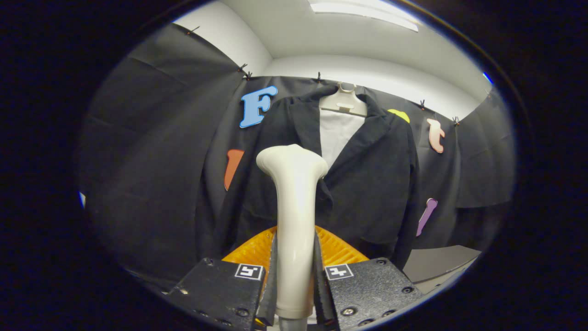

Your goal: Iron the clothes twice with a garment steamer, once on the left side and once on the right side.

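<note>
A cream garment steamer (294,216) stands upright between my fingers, with both fingers pressed on its handle, so my gripper (294,266) is shut on it. The steamer's flared head is up against the left lapel area of a black jacket (367,184). The jacket hangs beyond the fingers on a white hanger (343,102), over a white shirt front (337,135). The steamer hides part of the jacket's left front panel.
The black cloth booth wall (156,151) hangs behind and to both sides of the jacket. A grey table surface (436,262) shows low on the right, beside the jacket's hem. White wall and ceiling rise above the cloth.
</note>
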